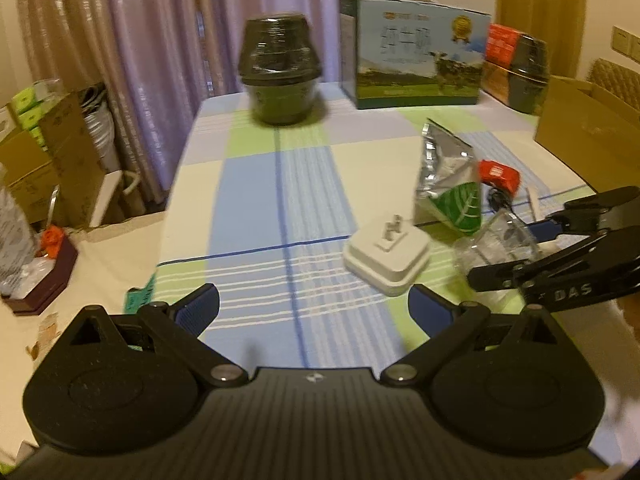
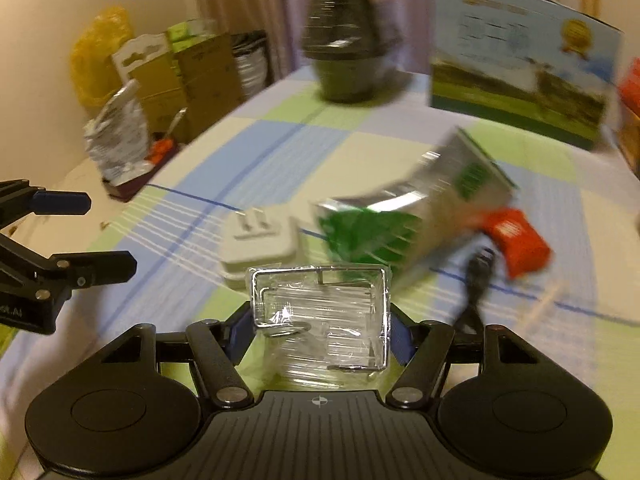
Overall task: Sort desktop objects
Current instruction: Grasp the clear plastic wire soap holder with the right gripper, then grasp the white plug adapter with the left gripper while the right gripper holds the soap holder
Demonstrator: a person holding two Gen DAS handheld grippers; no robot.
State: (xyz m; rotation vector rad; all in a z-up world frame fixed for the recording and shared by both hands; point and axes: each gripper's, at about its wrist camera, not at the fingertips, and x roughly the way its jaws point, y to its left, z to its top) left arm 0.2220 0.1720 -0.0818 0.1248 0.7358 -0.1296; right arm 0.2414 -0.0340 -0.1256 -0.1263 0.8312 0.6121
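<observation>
My right gripper [image 2: 320, 332] is shut on a clear plastic box [image 2: 320, 308], held low over the checked tablecloth [image 2: 248, 152]. The left wrist view shows that gripper [image 1: 524, 246] and the box [image 1: 486, 242] at the right. My left gripper [image 1: 314, 308] stands open with nothing between its blue pads, and it appears at the left edge of the right wrist view [image 2: 88, 236]. A white plug adapter [image 1: 388, 258] [image 2: 260, 240] lies prongs up just ahead. A silver and green foil pouch [image 1: 448, 184] [image 2: 400, 220], a small red item [image 1: 500, 176] [image 2: 516, 240] and a black cable [image 2: 476, 280] lie beyond.
A dark wrapped stack of bowls [image 1: 280, 72] and a carton printed with a cow [image 1: 416, 52] stand at the table's far end. A brown cardboard box [image 1: 584, 132] sits at the right. Cardboard boxes and bags [image 1: 48, 160] crowd the floor left of the table.
</observation>
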